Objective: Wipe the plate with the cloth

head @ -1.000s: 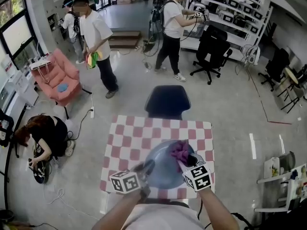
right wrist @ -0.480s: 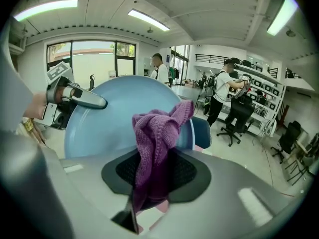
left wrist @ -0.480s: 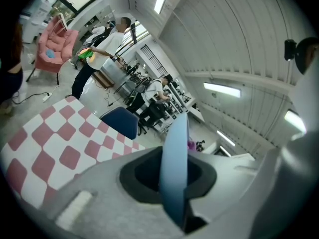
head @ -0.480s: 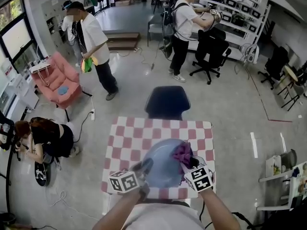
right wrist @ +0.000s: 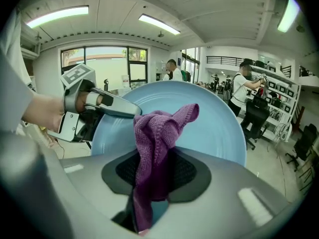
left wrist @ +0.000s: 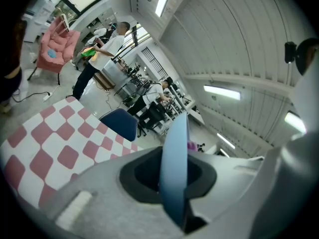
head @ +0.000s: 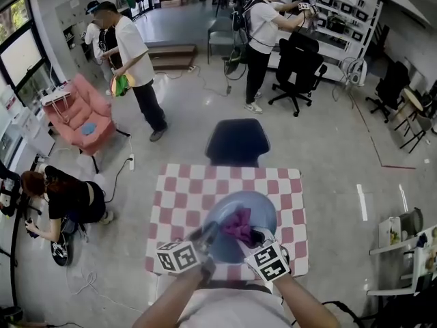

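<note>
Over the table (head: 183,198), my left claw (head: 207,236) is clenching the plate (head: 258,206) by its rim, and my right claw (head: 255,237) is pressing the gripped cloth (head: 238,225) on it; wiping seems midway.

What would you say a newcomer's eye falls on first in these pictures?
First the pale blue plate, gripped by its rim in the left tongs over the red-and-white checked table. Then the purple cloth, clamped in the right tongs at the plate's middle.
</note>
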A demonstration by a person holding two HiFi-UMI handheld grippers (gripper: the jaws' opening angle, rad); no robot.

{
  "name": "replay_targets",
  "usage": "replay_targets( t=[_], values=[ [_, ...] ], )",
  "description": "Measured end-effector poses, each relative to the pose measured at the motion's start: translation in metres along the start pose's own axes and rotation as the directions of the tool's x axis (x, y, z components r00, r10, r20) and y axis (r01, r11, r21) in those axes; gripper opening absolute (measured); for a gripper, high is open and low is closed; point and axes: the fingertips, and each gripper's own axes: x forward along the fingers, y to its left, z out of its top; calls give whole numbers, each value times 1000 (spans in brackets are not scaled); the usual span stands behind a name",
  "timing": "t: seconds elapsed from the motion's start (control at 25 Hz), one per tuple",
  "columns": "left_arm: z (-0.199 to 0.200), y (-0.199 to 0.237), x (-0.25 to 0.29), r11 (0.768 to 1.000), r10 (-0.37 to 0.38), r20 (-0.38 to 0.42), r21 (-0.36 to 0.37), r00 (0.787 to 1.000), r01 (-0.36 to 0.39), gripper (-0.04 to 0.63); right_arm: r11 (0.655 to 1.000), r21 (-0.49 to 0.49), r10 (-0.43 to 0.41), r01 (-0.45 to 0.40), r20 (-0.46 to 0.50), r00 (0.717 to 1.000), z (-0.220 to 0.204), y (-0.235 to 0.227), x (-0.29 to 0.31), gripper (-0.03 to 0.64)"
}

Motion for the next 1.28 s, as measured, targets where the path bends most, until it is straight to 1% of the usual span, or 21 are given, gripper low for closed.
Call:
replay_targets(
  t=[0.24, 0.36, 0.52, 0.76, 1.0, 1.12, 1.28],
  values=[
    [-4, -3, -2, 1000, -3, 7, -4, 1000, 3, 37, 998, 15, 67, -67, 14, 998, 7, 24, 2, 126],
    [-5, -4, -3, 1000, 2, 15, -6, 1000, -2, 37, 992, 37, 118, -119, 25, 993, 11, 38, 5, 126],
    [-4, -4, -8, 1000, 10, 26, -12, 1000, -10, 37, 985, 56, 161, -162, 34, 986, 15, 51, 7, 126],
    [0, -9, -8, 1000, 6, 41, -9, 999, -6, 38, 966, 94, 236, -242, 66, 969, 21, 64, 6, 127],
    [2, -10, -6, 1000, -1, 55, -4, 998, 1, 38, 935, 136, 315, -326, 96, 944, 22, 75, 7, 126],
    [4, -9, -6, 1000, 3, 55, -1, 998, -3, 38, 927, 130, 343, -352, 86, 935, 22, 81, 9, 126],
    [0, -5, -6, 1000, 10, 44, -9, 999, -9, 40, 910, 139, 389, -392, 50, 920, 13, 88, 11, 124]
  ],
)
